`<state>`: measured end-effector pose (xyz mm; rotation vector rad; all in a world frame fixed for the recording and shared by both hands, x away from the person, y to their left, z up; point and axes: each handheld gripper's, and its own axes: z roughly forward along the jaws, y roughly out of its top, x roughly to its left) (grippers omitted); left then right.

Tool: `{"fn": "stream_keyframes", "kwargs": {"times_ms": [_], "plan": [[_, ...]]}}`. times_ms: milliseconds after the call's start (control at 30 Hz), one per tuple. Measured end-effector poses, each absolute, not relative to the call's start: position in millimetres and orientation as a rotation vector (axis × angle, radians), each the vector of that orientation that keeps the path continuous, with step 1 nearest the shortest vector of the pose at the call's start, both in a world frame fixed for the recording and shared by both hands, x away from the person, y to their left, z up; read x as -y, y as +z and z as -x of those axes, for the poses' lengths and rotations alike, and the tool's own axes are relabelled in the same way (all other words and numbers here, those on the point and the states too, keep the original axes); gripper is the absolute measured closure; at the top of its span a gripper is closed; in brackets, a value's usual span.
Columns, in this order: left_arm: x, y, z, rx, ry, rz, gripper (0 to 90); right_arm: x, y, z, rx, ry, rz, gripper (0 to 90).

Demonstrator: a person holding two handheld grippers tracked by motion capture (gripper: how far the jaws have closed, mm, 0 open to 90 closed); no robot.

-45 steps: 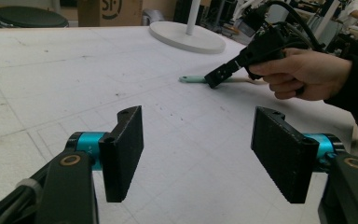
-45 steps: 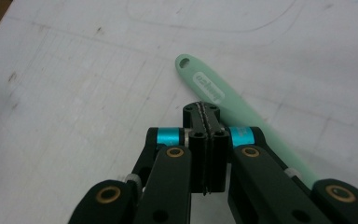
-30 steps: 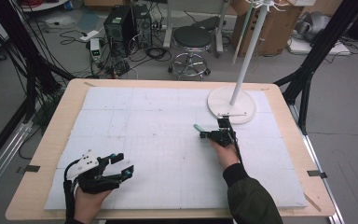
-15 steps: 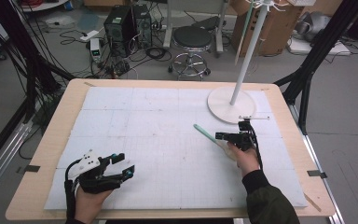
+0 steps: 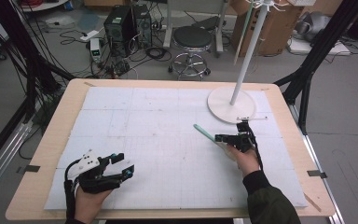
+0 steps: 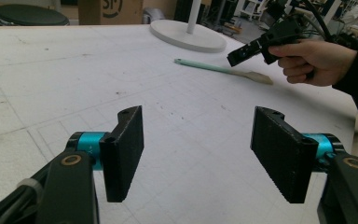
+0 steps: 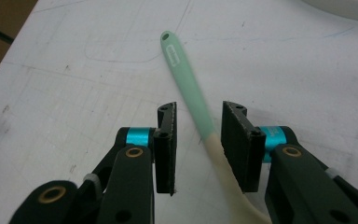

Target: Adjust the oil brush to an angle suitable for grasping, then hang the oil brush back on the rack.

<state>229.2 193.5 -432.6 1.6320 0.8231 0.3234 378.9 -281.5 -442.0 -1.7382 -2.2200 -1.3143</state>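
Right claw [image 7: 198,147], held low over the surface [image 5: 135,121]: its jaws have just been opening and now stand partly apart, pads clear of the spatula [image 7: 193,98] that lies between them. The pale blade end passes back beneath the claw toward the hand; the mint handle runs forward and slightly left, ending in a hanging hole ahead of the jaw tips. The long axis thus lies nearly along the claw's own line, not across it. Left claw [image 6: 196,154], well apart, is open and empty; from it the spatula [image 6: 223,70] lies far ahead, crosswise. Beyond stands a white stand base [image 5: 230,105].
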Motion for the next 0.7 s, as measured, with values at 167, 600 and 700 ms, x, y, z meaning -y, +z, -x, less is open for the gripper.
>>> {"fn": "stream_keyframes", "kwargs": {"times_ms": [167, 600, 700], "plan": [[-193, -433, -230, -0.819, 0.322, -1.634, 35.3, 282, -445, -379, 2.27, -1.264, 1.72, 64.9], [-192, -433, -230, -0.817, 0.319, -1.64, 35.3, 267, -448, -376, 2.393, -1.223, 1.607, 72.7], [-191, -433, -231, -0.817, 0.318, -1.64, 35.2, 260, -447, -374, 2.442, -1.206, 1.611, 73.9]]}}
